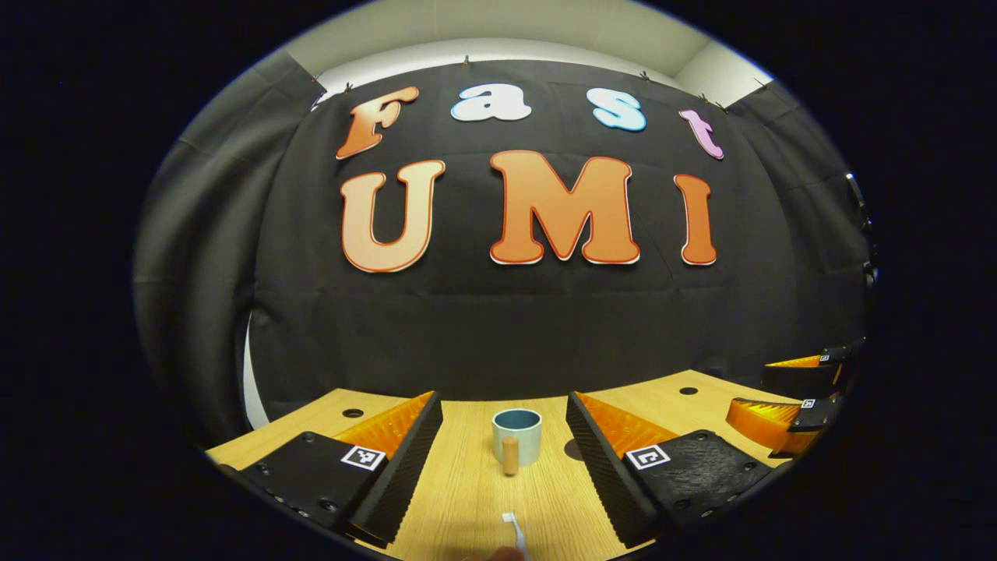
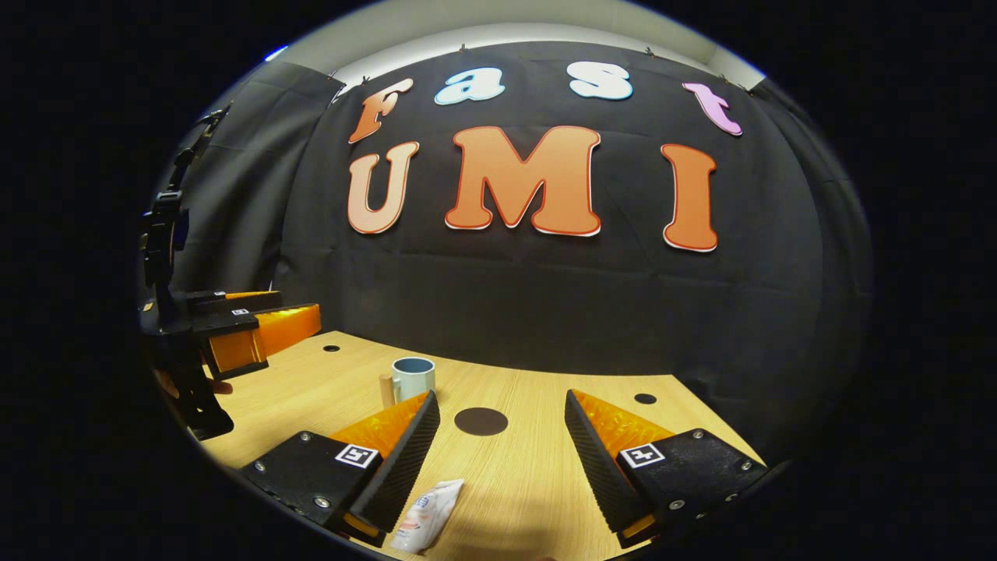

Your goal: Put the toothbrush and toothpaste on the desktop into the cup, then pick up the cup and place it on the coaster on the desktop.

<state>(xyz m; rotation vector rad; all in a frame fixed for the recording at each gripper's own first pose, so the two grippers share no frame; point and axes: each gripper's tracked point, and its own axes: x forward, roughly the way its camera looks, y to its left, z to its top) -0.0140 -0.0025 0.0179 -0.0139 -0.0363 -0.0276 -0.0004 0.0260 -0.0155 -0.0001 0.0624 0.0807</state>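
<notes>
In the left gripper view, the left gripper (image 1: 504,460) stood wide open and empty above the desktop (image 1: 467,491); the cup (image 1: 516,436) sat at 12 o'clock between its fingers, the toothbrush (image 1: 515,533) at 6 o'clock.

In the right gripper view, the right gripper (image 2: 502,452) gaped empty; the toothpaste (image 2: 427,516) lay at 7 o'clock, the coaster (image 2: 480,421) at 12, the cup (image 2: 412,378) at 11.

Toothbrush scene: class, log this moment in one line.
left gripper open | right gripper open | toothbrush, toothpaste on desk | cup empty
</notes>
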